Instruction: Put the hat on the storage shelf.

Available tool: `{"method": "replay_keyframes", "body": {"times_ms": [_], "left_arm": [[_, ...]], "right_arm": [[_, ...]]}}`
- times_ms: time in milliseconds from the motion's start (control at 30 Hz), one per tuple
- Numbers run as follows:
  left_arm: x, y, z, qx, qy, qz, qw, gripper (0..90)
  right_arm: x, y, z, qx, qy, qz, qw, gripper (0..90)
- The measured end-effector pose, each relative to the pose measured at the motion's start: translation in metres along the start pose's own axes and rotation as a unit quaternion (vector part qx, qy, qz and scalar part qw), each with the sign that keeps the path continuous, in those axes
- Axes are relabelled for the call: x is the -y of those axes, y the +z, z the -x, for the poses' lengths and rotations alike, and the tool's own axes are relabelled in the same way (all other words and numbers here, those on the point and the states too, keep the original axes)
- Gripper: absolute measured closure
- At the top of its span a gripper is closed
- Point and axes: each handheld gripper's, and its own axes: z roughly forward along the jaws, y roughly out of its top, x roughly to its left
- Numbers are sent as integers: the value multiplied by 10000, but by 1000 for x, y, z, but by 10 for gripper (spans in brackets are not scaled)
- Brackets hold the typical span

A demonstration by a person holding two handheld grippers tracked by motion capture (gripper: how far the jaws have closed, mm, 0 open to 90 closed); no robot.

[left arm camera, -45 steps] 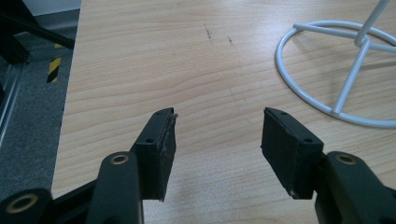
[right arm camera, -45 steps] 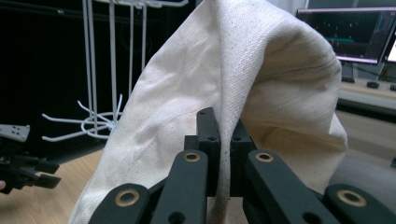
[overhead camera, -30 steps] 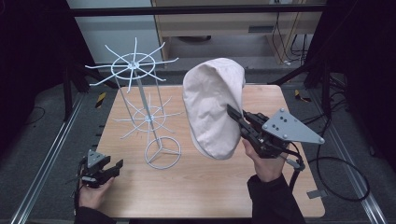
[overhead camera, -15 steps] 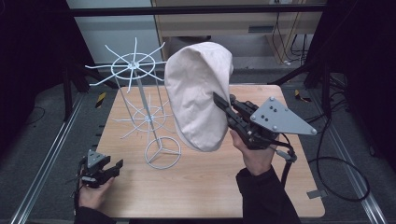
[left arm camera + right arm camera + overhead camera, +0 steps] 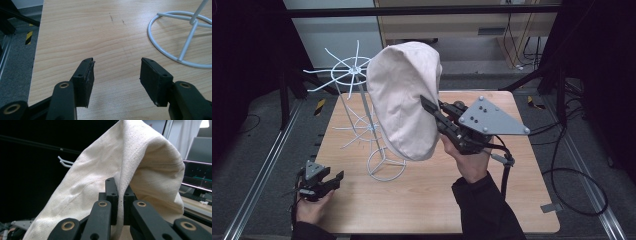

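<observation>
A cream fabric hat (image 5: pixel 404 100) hangs in the air above the table, pinched at its edge by my right gripper (image 5: pixel 428 106). In the right gripper view the jaws are shut on a fold of the hat (image 5: pixel 140 170). The hat sits right beside the top spokes of the white wire rack (image 5: pixel 357 95) and covers part of it. My left gripper (image 5: pixel 329 181) rests low near the table's front left corner, jaws open with nothing between them. In the left gripper view its fingertips (image 5: pixel 86 75) stand wide apart over bare wood, with the rack's ring base (image 5: pixel 180 37) to the right.
The wooden table (image 5: pixel 522 200) stands on a dark floor with metal rails along both sides. Cables trail on the floor at the right. Behind the table is a pale cabinet and a dark frame bar.
My right gripper has carried the hat leftward and up, from the table's middle to beside the rack's top. The left gripper has stayed put.
</observation>
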Motion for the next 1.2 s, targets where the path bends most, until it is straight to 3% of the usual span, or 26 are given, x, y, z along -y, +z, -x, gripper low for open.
{"method": "replay_keyframes", "body": {"times_ms": [300,667,767,1200], "left_arm": [[0,0,0,3,7,-13,10000,448],[0,0,0,-9,26,-23,10000,448],[0,1,0,-9,22,-32,10000,448],[0,0,0,-4,20,-30,10000,448]], "right_arm": [[17,11,-5,-67,-62,-340,9994,887],[50,13,-2,-208,280,-649,9973,880],[62,16,-1,-279,482,-777,9954,873],[82,25,-2,-306,600,-1179,9907,841]]}}
